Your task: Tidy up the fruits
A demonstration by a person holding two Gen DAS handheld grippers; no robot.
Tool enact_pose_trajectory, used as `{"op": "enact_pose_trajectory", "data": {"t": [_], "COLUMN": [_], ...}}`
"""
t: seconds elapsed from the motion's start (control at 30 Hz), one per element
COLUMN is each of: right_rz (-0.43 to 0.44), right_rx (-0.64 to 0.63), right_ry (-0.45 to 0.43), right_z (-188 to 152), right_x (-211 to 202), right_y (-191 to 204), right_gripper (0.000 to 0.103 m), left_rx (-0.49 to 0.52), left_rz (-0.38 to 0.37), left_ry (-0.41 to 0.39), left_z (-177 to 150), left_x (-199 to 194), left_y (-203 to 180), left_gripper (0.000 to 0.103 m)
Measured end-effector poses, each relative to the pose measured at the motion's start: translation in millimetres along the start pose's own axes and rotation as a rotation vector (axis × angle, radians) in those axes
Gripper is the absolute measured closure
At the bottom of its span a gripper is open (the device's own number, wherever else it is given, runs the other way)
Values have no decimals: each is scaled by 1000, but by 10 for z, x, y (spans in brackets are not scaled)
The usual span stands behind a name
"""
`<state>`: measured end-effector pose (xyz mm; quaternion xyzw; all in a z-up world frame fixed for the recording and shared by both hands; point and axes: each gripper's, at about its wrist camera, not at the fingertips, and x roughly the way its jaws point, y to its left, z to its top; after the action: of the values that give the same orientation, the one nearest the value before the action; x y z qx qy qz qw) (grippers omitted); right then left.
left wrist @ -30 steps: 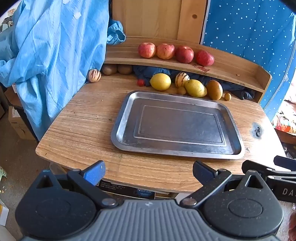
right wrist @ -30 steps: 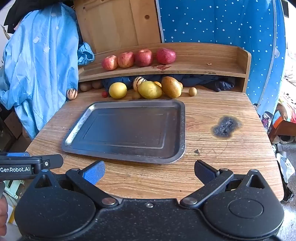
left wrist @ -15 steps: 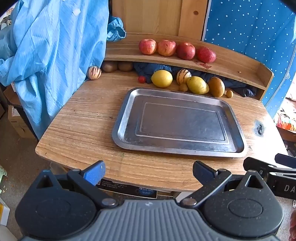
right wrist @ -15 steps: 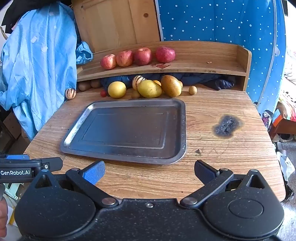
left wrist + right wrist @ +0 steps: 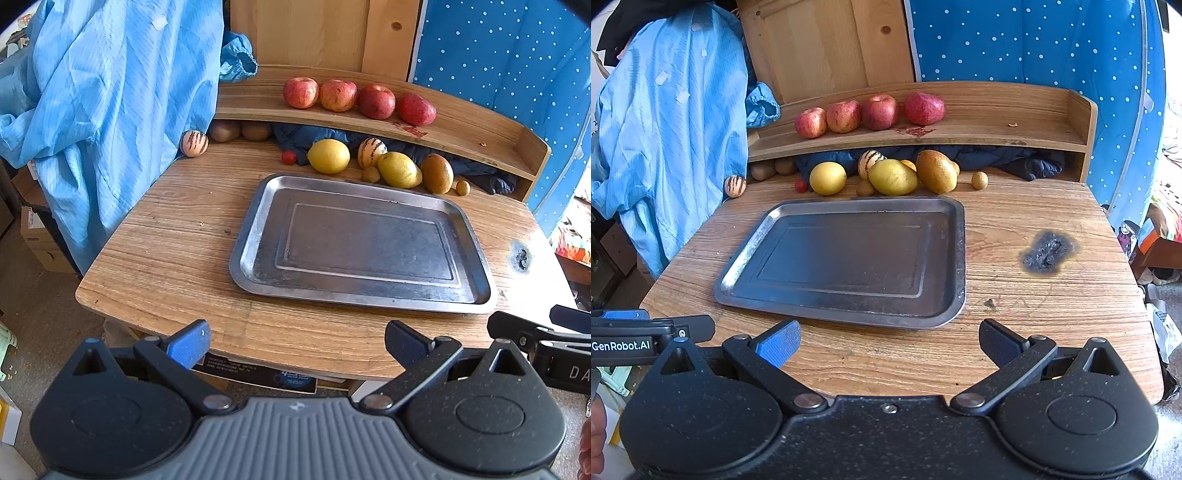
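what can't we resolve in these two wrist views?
- Brown fruits under the shelf, both views: shaded, type unclear.
- Dark cloth, both views: front fruit and shelf hide most.
- Orange fruit, right wrist view: mostly behind the yellow pear.
- Right gripper in left wrist view: cut by the frame edge.

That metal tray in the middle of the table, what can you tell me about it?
The metal tray is a shallow rectangle of dull grey steel with rounded corners, a raised rim and a stepped inner panel. Its surface looks scuffed and stained. It lies flat on the wooden table and holds nothing. The fruits sit beyond its far edge; whether any touch it is unclear. Neither gripper touches it.
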<state>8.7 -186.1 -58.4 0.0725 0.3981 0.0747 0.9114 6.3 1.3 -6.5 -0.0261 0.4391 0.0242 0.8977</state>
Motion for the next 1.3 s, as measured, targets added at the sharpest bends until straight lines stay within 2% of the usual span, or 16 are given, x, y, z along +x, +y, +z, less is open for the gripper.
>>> {"op": "enact_pose_trajectory", "data": {"t": [1.07, 1.3], "right_rz": [24, 33], "right_rx": [27, 34], "right_ry": [32, 36], "right_z": [32, 64], "right_x": [59, 106], "right_y": [-225, -258], "right_gripper": [1, 1], "left_rx": [27, 37], "left_rz": [23, 47], "left_ry": [30, 32], "left_z": [53, 106], "left_x": [57, 43], "left_y": [-177, -203], "left_gripper": [1, 1]}}
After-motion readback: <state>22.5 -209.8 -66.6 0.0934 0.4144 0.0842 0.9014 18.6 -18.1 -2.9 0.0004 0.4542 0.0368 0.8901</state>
